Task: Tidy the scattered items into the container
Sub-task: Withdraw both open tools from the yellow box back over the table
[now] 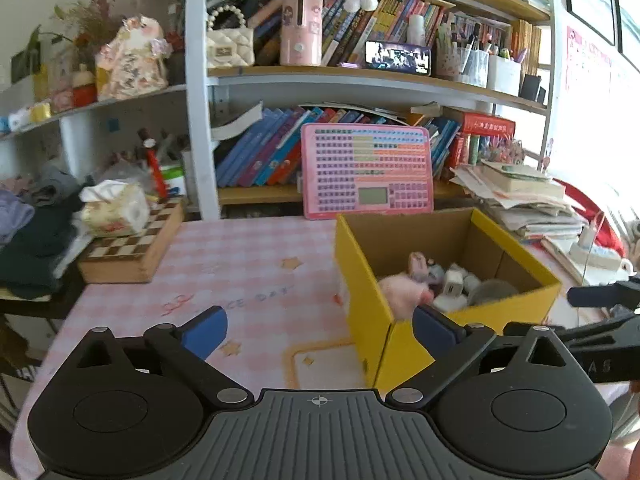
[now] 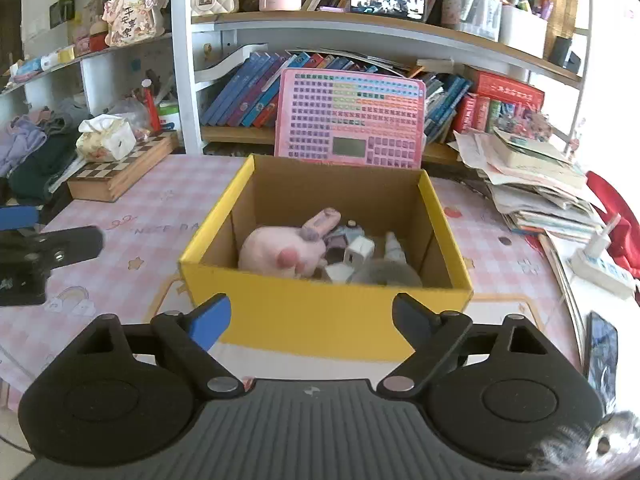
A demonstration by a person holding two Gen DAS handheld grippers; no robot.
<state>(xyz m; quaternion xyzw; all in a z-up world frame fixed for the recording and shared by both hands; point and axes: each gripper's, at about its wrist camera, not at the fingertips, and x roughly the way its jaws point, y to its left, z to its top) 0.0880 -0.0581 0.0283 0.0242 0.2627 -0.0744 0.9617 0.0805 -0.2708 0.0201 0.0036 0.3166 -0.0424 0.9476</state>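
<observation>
My right tool [image 2: 310, 322] is spread wide with nothing between its fingers, parked just short of the near wall of the yellow cardboard box [image 2: 320, 312]. The box sits on the bench [image 2: 132, 236], which has a pink checked cover, directly ahead of this tool, open top up.

Pink plush bunny [image 2: 280, 252] lies inside the box on the left side, long axis running roughly left-to-right, its ear [image 2: 322, 220] pointing up toward the back right. Right beside it is a white charger cube [image 2: 358, 250], then a grey fuzzy item [image 2: 386, 272] against the near wall; smaller bits behind are too jumbled to name.

My left tool [image 1: 320, 326] is also wide, empty. From its camera the box [image 1: 368, 300] stands ahead and to the right, one corner turned toward me, the right finger close to that corner. Bunny [image 1: 400, 292] shows blurred just over the rim.

Behind the box a pink tablet-like toy board [image 2: 350, 120] leans upright on the shelf. A chessboard box [image 2: 120, 172] with a tissue pack [image 2: 106, 140] on top sits far left.
</observation>
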